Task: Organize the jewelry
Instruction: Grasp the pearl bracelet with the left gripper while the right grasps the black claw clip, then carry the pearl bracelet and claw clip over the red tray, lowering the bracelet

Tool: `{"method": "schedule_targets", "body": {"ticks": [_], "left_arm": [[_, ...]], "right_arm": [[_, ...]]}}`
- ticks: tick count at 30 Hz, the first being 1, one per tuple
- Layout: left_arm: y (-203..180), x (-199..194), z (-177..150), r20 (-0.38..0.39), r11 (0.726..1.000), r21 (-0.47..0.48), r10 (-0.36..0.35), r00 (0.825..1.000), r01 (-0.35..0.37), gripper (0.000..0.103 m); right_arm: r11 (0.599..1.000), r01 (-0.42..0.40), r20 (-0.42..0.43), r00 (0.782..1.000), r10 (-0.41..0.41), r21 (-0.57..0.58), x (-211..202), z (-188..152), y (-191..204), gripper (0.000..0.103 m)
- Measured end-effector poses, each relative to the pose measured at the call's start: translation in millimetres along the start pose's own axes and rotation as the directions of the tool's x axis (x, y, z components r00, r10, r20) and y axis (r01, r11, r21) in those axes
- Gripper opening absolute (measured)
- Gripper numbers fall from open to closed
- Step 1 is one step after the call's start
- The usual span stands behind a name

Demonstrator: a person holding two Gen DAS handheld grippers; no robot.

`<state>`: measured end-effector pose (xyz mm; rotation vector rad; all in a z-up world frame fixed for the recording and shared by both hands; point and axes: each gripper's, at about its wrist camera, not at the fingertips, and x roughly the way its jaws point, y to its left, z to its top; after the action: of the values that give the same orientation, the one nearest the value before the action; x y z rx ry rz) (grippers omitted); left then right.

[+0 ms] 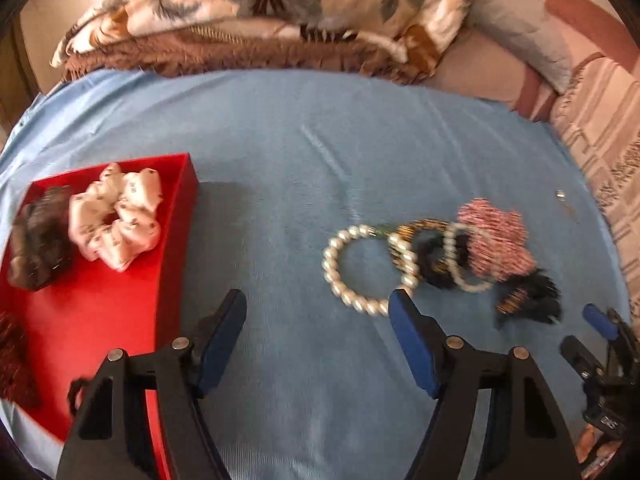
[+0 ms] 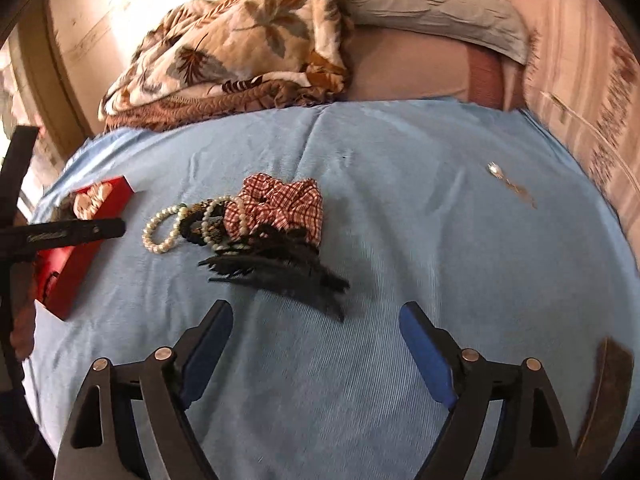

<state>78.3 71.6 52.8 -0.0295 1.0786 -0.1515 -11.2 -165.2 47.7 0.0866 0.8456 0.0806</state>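
A red tray [image 1: 120,320] lies at the left and holds a white printed scrunchie [image 1: 116,216] and a brown scrunchie [image 1: 40,240]. On the blue cloth [image 1: 280,160] sits a pile: a pearl bracelet [image 1: 352,268], a gold-beaded bracelet [image 1: 416,226], a pink checked scrunchie [image 1: 496,236] and a black feathered piece [image 1: 532,300]. My left gripper [image 1: 318,304] is open and empty, its right fingertip beside the pearl bracelet. My right gripper [image 2: 318,312] is open and empty, just short of the black feathered piece [image 2: 280,268] and the checked scrunchie [image 2: 280,208].
A small silver piece with a thin chain [image 2: 494,169] lies alone at the far right of the blue cloth [image 2: 400,200]. A folded floral blanket [image 2: 240,40] and a pillow [image 2: 432,0] lie behind the cloth. A brown object [image 2: 608,392] shows at the lower right.
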Motion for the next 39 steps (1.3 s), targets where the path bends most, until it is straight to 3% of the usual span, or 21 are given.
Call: {"method": "schedule_targets", "body": {"ticks": [6,11,12,13,14,15,16,19,30,39], "left_arm": [[4,40,14,-0.028,1.000,-0.012,0.012,1.000,-0.012,0.073],[-8,46,20,-0.001,0.999,0.037,0.023,1.000,-0.023,0.069],[-11,47,20,0.003,0.998,0.052,0.034,0.999,-0.034,0.058],[-15,46,20,0.010,0.996,0.067,0.054,0.998,-0.055,0.051],[-18,45,19,0.018,0.993,0.086,0.074,0.997,-0.075,0.035],[-20,44,18,0.023,0.992,0.099,0.075,0.997,-0.077,0.019],[-22,42,17,0.018,0.992,0.103,0.068,0.998,-0.070,0.010],[-22,34,16,-0.007,0.996,0.092,0.021,1.000,-0.021,0.009],[-28,-42,-14,0.064,0.993,0.068,-0.099,0.993,0.095,0.009],[-3,-118,-39,0.136,0.989,0.070,-0.137,0.981,0.128,0.009]], "right_arm": [[0.997,-0.015,-0.029,0.999,0.013,-0.078,29,14,4,0.089],[0.996,-0.026,-0.045,0.999,0.022,-0.089,43,17,8,0.088],[0.996,-0.034,-0.048,0.998,0.030,-0.085,44,18,9,0.085],[0.996,-0.045,-0.055,0.998,0.041,-0.080,45,18,10,0.075],[0.996,-0.054,-0.066,0.997,0.049,-0.072,46,16,10,0.059],[0.996,-0.061,-0.074,0.996,0.056,-0.062,47,16,11,0.053],[0.996,-0.067,-0.079,0.995,0.063,-0.050,47,15,11,0.037],[0.996,-0.091,-0.087,0.992,0.090,-0.008,43,11,11,0.025],[0.992,-0.121,-0.069,0.990,0.124,0.038,-8,-18,26,0.025],[0.989,-0.141,-0.031,0.989,0.143,0.046,-45,-25,42,0.025]]}}
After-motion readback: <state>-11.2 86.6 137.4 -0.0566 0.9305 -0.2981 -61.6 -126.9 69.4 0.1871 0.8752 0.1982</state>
